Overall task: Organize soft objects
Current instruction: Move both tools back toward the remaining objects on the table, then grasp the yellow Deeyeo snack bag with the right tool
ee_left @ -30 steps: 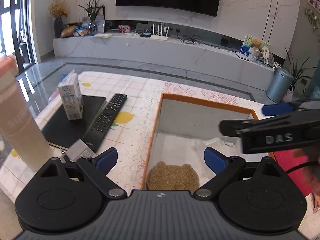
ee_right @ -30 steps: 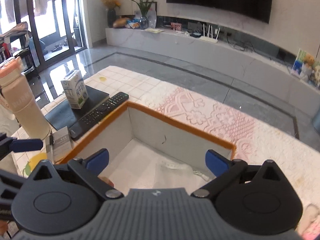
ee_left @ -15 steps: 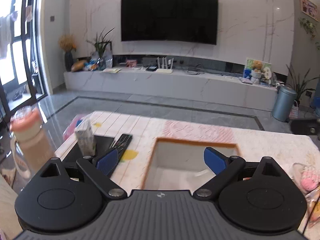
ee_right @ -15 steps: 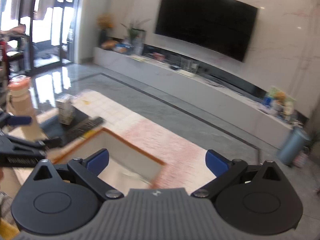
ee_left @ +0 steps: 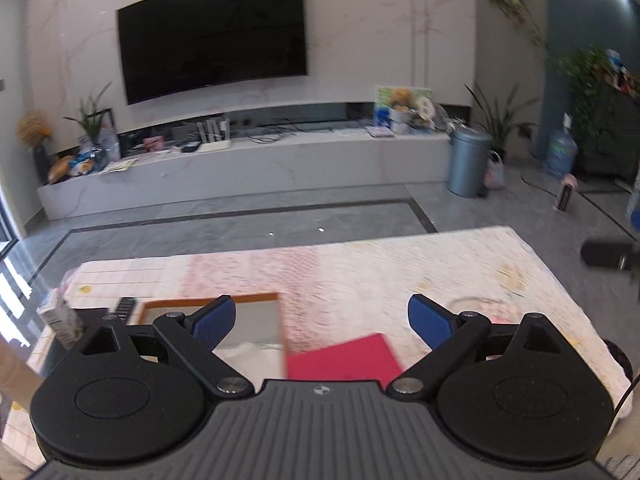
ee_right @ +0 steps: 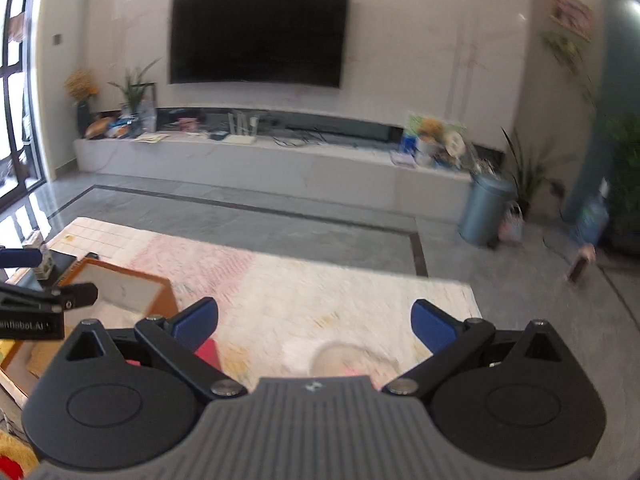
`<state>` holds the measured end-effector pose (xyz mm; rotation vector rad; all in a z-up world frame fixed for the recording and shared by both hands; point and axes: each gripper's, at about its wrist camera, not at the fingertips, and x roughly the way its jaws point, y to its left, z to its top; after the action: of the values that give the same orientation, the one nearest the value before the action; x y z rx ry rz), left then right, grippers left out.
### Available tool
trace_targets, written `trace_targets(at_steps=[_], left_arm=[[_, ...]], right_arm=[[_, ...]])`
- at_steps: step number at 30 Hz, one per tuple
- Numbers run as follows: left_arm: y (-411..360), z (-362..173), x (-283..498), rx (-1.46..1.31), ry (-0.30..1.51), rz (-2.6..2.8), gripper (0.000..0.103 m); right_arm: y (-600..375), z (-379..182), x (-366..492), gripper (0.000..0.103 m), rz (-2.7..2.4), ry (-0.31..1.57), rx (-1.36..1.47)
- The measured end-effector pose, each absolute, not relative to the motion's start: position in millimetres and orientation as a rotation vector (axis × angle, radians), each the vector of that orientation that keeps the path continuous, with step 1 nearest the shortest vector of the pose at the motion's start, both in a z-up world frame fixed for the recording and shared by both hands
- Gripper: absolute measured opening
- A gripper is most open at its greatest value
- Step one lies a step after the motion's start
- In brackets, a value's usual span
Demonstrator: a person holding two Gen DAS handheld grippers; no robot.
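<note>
An orange-rimmed box (ee_left: pixel 208 300) with grey walls stands on the patterned tablecloth, low left in the left wrist view; it also shows in the right wrist view (ee_right: pixel 120 270). My left gripper (ee_left: pixel 322 318) is open and empty, held above the table between the box and a red flat item (ee_left: pixel 344 360). My right gripper (ee_right: pixel 314 322) is open and empty, above a blurred pale, pinkish soft object (ee_right: pixel 340 360) on the cloth. The left gripper's arm (ee_right: pixel 48 300) shows at the left edge of the right wrist view.
A milk carton (ee_left: pixel 60 316) and a remote (ee_left: pixel 122 306) lie left of the box on a dark book. The table's far edge (ee_left: pixel 300 246) drops to grey floor. A TV wall, low cabinet and metal bin (ee_left: pixel 468 160) stand beyond.
Both grippers have lifted out of the box and tilted up, then swung right. The box now sits at the lower left of both views. Both stayed open.
</note>
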<state>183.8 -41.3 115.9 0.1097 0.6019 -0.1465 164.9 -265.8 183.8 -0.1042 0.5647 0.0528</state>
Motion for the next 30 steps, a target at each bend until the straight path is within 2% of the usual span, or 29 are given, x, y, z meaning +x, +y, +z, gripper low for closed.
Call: trace_targets(at_steps=[7,12,15,25,28,30], left_arm=[[-96.8,76.0,171.0,0.158,0.628,-0.209,0.103],[-129.8,42.7,170.7,0.215,0.683,-0.248,0.103],[-142.2,25.0,172.8,0.241,0.712,-0.244,0.103],[-152.5,2.8,168.8,0.295,0.739,-0.288,0.103],[-147.4,6.0,166.8,0.281,0.754,-0.316,0.103],[-143.4,9.8,165.9,0.260,0.762,-0.350,0.103]], right_arm=[[-326.4,93.8,155.2,0.100,0.038,0.739,-0.072],[-330.1,25.6,171.6,0.100,0.072,0.808,-0.024],[-317.3,-2.1,185.6,0.083,0.114,0.849,-0.028],[-312.2,-63.2,236.5,0.083,0.001,0.960,-0.080],[-312.1,-80.2,246.5,0.091,0.007,0.995,-0.068],[-311.2,-92.9,252.7,0.091,-0.006,1.028,-0.070]])
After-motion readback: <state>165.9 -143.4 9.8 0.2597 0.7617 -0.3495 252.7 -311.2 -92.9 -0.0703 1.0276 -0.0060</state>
